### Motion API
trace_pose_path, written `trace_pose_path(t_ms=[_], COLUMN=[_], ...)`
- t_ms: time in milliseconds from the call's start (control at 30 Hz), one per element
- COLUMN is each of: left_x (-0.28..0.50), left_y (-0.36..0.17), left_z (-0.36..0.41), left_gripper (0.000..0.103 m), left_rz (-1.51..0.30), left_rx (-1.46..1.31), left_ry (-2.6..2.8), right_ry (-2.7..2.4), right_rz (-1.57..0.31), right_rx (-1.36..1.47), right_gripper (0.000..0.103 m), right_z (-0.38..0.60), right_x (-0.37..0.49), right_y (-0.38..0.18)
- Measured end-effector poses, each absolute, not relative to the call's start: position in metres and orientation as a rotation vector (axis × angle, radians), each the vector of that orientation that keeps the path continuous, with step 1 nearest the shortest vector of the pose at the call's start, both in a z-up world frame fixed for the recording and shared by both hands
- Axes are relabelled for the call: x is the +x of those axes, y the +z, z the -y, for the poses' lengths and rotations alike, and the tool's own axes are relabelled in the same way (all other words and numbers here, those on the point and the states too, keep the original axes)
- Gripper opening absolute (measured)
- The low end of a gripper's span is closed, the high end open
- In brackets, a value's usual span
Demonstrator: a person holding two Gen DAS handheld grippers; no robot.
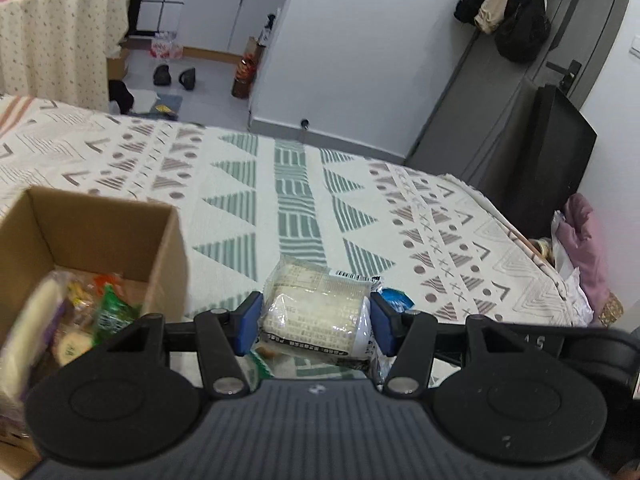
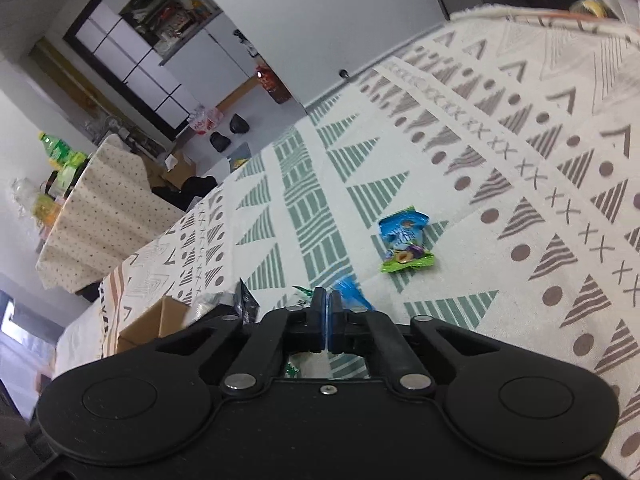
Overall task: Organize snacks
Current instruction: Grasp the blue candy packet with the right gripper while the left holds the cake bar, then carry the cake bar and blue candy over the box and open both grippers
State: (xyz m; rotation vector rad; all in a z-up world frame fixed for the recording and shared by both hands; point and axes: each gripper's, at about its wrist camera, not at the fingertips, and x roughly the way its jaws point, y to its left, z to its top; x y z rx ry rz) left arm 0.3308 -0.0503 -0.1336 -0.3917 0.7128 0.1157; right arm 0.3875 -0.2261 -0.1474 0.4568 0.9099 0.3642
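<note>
landmark: cardboard box (image 1: 100, 236), open-topped, on the patterned bedspread (image 1: 304, 184); all places below are relative to it.
around: in the right wrist view a blue-and-green candy wrapper (image 2: 406, 240) lies flat on the bedspread well to the right of the box, apart from everything else.
in the way: the box's near right wall stands between the held packet and the box interior.
box contents: several wrapped snacks (image 1: 92, 312), green, orange and pale, blurred; cannot tell kinds.
held item: clear cracker packet (image 1: 316, 312), pale squares inside, barcode at its far end, printed label along its near edge; just right of the box, above the bedspread.
left gripper (image 1: 314, 322): blue pads pinching the cracker packet from both sides.
right gripper (image 2: 327, 320): pads pressed together on a thin blue wrapper (image 2: 352, 292), right of the box corner.
</note>
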Motion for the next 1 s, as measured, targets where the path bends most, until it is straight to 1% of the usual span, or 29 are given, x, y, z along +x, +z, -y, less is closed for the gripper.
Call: trace_pose_path(t_ms=[267, 300, 333, 367, 400, 467, 1000], left_x=[0.315, 0.314, 0.312, 0.311, 0.310, 0.309, 0.330], left_y=[-0.122, -0.122, -0.122, -0.123, -0.124, -0.126, -0.150], left_z=[0.036, 0.037, 0.037, 0.037, 0.037, 0.036, 0.036], left_gripper=[0.055, 0.055, 0.055, 0.055, 0.055, 0.055, 0.055], left_rz=[-0.692, -0.693, -0.695, -0.698, -0.700, -0.704, -0.758], left_rx=[-0.418, -0.415, -0.410, -0.408, -0.408, -0.408, -0.415], left_ry=[0.112, 0.110, 0.110, 0.109, 0.110, 0.120, 0.174], right_ry=[0.342, 0.340, 0.333, 0.323, 0.319, 0.309, 0.314], right_rz=[-0.899, -0.909, -0.917, -0.919, -0.917, -0.915, -1.028], right_rx=[0.439, 0.440, 0.438, 0.427, 0.413, 0.388, 0.406], right_gripper=[0.000, 0.005, 0.007, 0.018, 0.034, 0.046, 0.047], right_z=[0.222, 0.221, 0.220, 0.219, 0.217, 0.213, 0.199], right_x=[0.376, 0.377, 0.376, 0.376, 0.375, 0.375, 0.397], right_y=[-0.144, -0.147, -0.149, -0.151, -0.154, -0.158, -0.205])
